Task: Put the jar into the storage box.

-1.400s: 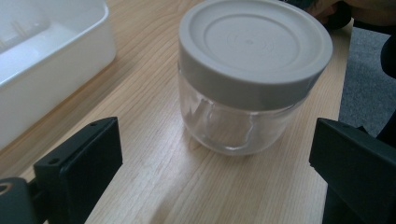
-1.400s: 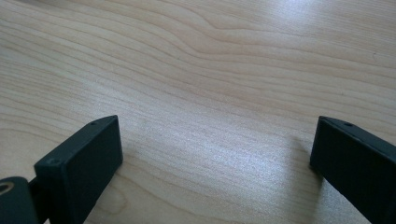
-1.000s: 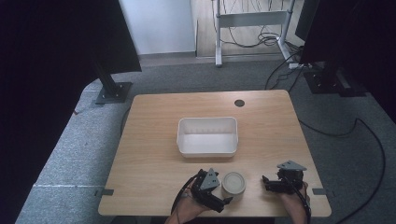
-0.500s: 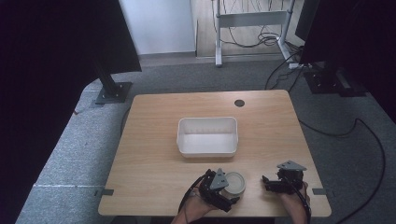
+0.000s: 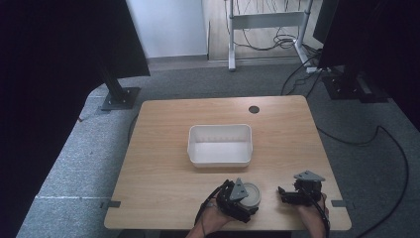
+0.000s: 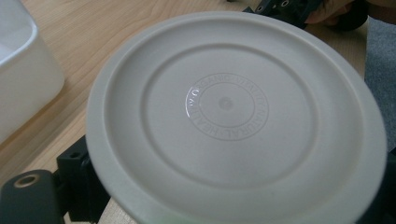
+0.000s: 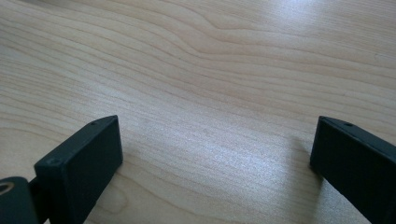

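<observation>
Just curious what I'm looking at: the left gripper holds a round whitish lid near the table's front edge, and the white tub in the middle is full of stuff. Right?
Not quite: the white tub is empty, as the high view shows. The rest holds: the left gripper has the round whitish lid near the table's front edge.

The round white lid (image 6: pixel 233 116) carries a ring of raised letters around its centre; parts look like "NATURAL" and "HEALTH", but the rest is too faint to make out.
</observation>
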{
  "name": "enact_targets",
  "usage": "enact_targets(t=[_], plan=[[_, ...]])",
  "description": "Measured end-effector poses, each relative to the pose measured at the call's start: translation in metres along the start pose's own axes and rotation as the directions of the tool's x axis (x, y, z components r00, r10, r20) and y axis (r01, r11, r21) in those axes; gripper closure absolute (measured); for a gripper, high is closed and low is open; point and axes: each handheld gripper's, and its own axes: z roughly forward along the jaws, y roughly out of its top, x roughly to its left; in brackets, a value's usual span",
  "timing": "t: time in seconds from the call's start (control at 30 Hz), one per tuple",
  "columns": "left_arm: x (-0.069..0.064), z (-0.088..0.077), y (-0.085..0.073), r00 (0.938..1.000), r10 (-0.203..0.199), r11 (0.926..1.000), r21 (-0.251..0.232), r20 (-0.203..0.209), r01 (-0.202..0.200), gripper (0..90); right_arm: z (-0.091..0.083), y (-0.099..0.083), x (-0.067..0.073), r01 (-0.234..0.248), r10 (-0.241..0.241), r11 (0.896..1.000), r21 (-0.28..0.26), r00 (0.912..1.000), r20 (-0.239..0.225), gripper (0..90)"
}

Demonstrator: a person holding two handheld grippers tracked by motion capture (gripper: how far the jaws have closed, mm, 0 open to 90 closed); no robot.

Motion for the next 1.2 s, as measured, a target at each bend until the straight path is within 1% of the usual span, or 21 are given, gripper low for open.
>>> enact_targets(t=[0.17,0.33,0.47,0.83,1.0,1.03,1.07,1.2], plan=[[0.003,-0.002,0.0,1.0,-0.001,1.0,0.009,-0.007,0.001,9.9,0.0,0.0,0.0,0.001,-0.001,1.0,0.0,1.0,-0.001,1.9],[0.008,-0.007,0.002,0.9998,-0.01,0.9999,-0.001,-0.015,0.01,9.9,0.0,0.0,0.0,0.001,-0.001,1.0,0.001,1.0,-0.001,1.9],[0.012,-0.012,0.004,0.9996,-0.003,1.0,-0.003,-0.027,0.003,9.9,0.0,0.0,0.0,0.001,-0.001,1.0,0.0,1.0,-0.001,1.9],[0.028,-0.025,0.009,0.9983,-0.012,0.9999,-0.01,-0.057,0.011,9.9,0.0,0.0,0.0,0.002,-0.002,1.0,0.001,1.0,-0.002,1.9],[0.036,-0.031,0.011,0.9968,-0.022,0.9997,-0.015,-0.076,0.021,9.9,0.0,0.0,0.0,0.002,-0.002,1.0,0.001,1.0,-0.002,1.9],[0.039,-0.033,0.012,0.996,-0.027,0.9995,-0.019,-0.085,0.025,9.9,0.0,0.0,0.0,0.002,-0.002,1.0,0.001,1.0,-0.002,1.9],[0.039,-0.033,0.012,0.996,-0.027,0.9995,-0.019,-0.085,0.025,9.9,0.0,0.0,0.0,0.002,-0.002,1.0,0.001,1.0,-0.002,1.9],[0.046,-0.037,0.015,0.9946,-0.029,0.9994,-0.023,-0.1,0.027,9.9,0.0,0.0,0.0,0.003,-0.003,1.0,0.001,1.0,-0.003,1.9]])
